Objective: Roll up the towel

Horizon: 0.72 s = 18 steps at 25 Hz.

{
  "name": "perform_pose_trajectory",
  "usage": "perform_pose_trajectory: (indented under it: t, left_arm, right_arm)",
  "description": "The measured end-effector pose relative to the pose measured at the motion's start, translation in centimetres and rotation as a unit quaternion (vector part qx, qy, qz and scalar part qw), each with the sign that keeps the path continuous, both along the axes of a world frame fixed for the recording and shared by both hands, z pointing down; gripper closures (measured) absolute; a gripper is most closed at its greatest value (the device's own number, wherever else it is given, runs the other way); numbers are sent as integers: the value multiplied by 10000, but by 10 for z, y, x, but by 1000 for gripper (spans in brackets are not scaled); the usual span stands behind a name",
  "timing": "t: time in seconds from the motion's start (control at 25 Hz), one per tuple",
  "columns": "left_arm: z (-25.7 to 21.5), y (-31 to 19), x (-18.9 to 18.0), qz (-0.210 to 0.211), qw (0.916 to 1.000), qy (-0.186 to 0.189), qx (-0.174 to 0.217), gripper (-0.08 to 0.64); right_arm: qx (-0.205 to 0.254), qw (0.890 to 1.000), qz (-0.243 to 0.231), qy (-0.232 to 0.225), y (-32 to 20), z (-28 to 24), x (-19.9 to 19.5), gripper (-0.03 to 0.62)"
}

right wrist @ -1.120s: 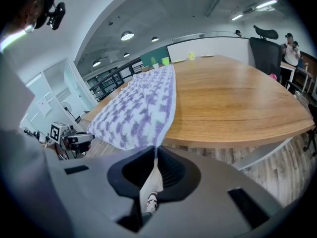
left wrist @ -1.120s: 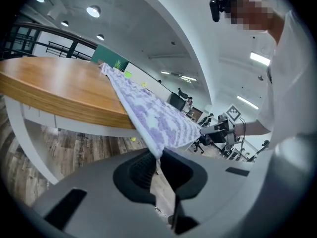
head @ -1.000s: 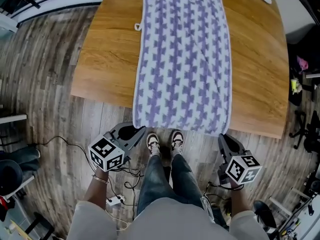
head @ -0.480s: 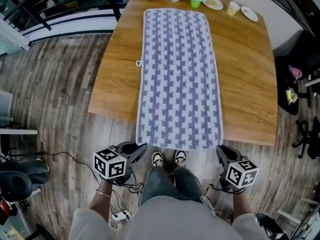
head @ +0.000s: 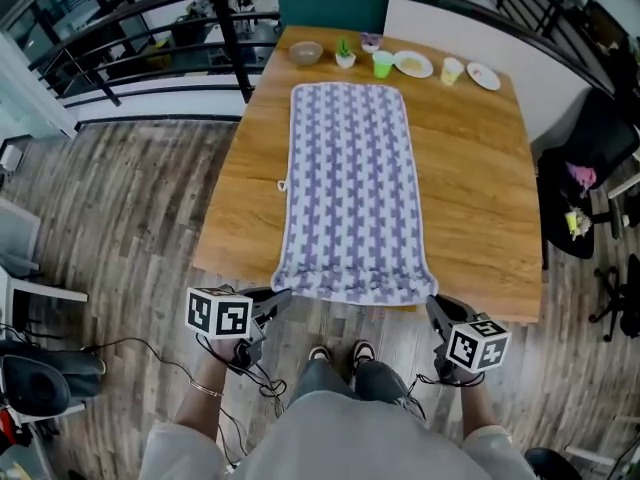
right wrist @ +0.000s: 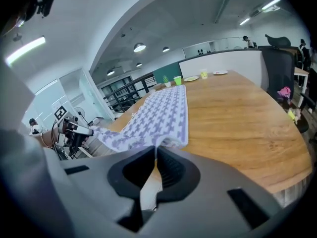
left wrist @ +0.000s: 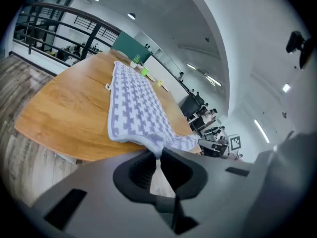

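Note:
A long white towel with a purple pattern lies lengthwise on the wooden table. Its near edge is bunched at the table's front edge. My left gripper is shut on the towel's near left corner, seen pinched between the jaws in the left gripper view. The right gripper is shut on the near right corner, and the right gripper view shows the cloth running into its closed jaws. Each gripper sees the other across the lifted hem: the right gripper, the left gripper.
At the table's far end stand a bowl, a small plant, a green cup, two plates and a yellow cup. A black chair is at the right, a railing at the left, cables on the floor.
Both grippers have risen with the towel's near corners. The hem that hung below the table edge now sits bunched at the table's front edge.

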<state>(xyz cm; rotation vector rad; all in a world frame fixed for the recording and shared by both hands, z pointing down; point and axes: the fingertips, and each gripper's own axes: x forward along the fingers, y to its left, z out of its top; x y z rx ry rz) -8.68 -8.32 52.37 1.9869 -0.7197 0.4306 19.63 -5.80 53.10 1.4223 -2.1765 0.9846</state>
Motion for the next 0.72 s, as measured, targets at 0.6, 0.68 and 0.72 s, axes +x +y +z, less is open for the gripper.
perform_pose_trajectory:
  t: [0.6, 0.68, 0.72]
  left_arm:
    - [32, -139, -3, -1374, 9798, 480, -1369, 383]
    - [36, -150, -6, -1414, 9801, 416, -1333, 379]
    - [38, -153, -6, -1409, 9810, 349, -1285, 380]
  right_arm:
    - [-202, 9990, 393, -44, -150, 14, 1, 572]
    - [-196, 9984, 529, -8, -160, 21, 3, 557]
    - [-163, 9980, 608, -6, -165, 23, 6, 527]
